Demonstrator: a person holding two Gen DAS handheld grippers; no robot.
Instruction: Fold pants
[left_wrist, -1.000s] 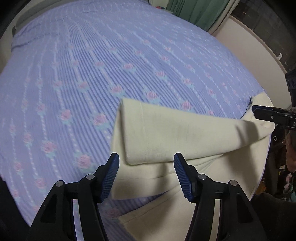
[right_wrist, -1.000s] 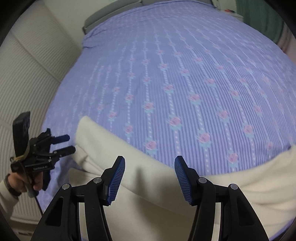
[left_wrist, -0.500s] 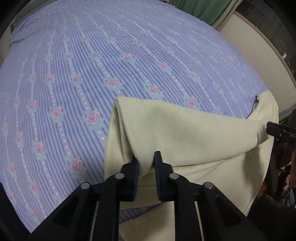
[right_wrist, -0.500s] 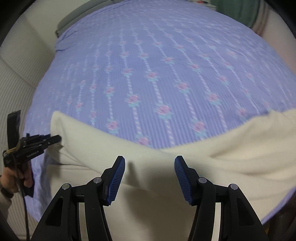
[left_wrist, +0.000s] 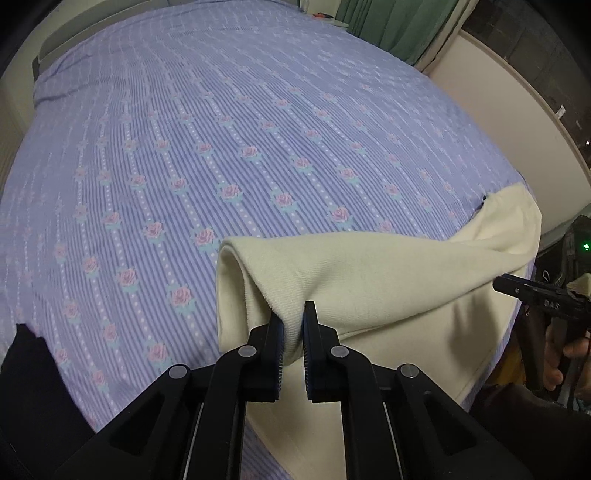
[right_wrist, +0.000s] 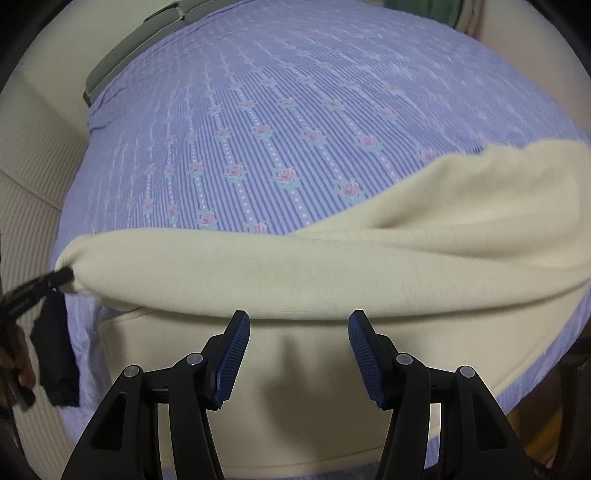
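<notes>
Cream pants (left_wrist: 369, 273) lie along the near edge of a bed with a lilac flowered sheet (left_wrist: 221, 129). My left gripper (left_wrist: 293, 325) is shut on the end of one pant leg and holds it lifted, so the leg spans above the lower layer. In the right wrist view the same lifted leg (right_wrist: 295, 273) stretches across, with the left gripper (right_wrist: 59, 277) pinching its left end. My right gripper (right_wrist: 299, 332) is open and empty, just in front of the lifted leg and above the lower layer (right_wrist: 295, 398). It also shows at the right in the left wrist view (left_wrist: 509, 284).
The bed's near edge runs under the pants (right_wrist: 517, 398). A cream ribbed wall or panel (right_wrist: 26, 184) stands left of the bed. Green curtains (left_wrist: 399, 26) hang beyond the far right corner. A headboard (right_wrist: 129, 48) lies at the far side.
My left gripper closed on the pant leg end and has lifted it. The right gripper stayed open and moved closer to the middle of the leg.
</notes>
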